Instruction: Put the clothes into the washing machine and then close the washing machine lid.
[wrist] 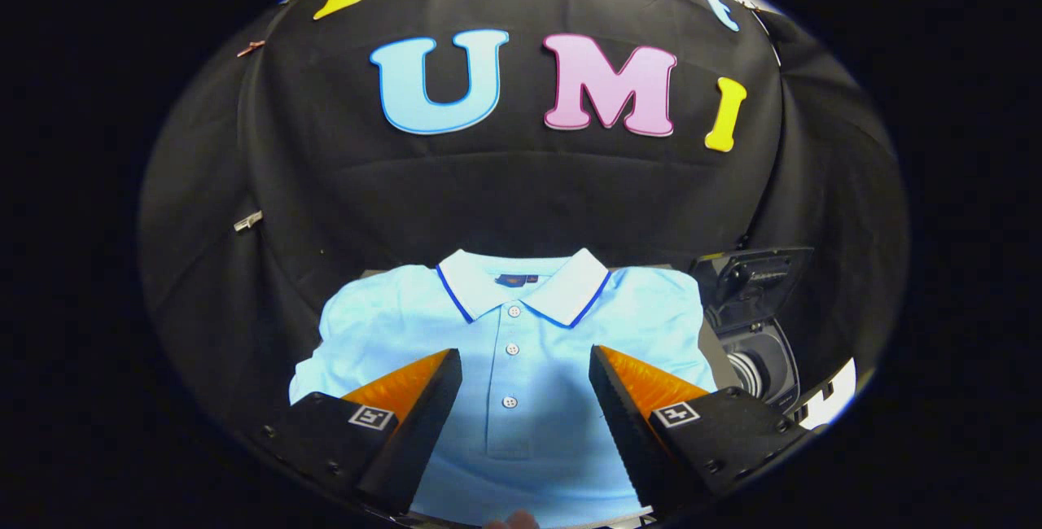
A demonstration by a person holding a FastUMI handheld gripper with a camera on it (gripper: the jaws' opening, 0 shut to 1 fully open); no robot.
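A light blue polo shirt (521, 350) with a white collar and a row of buttons lies folded flat below my fingers. My gripper (525, 358) hovers over its chest, open wide, with the button placket showing in the gap between the two fingers and nothing held. To the right of the shirt stands a small dark washing machine (761, 342). Its lid (753, 277) is raised upright and the round drum opening (753, 370) shows beneath it.
The shirt rests on a surface against the black cloth wall. A metal clip (248, 221) is pinned to the cloth at the left. A fingertip (511, 521) shows at the near edge of the shirt.
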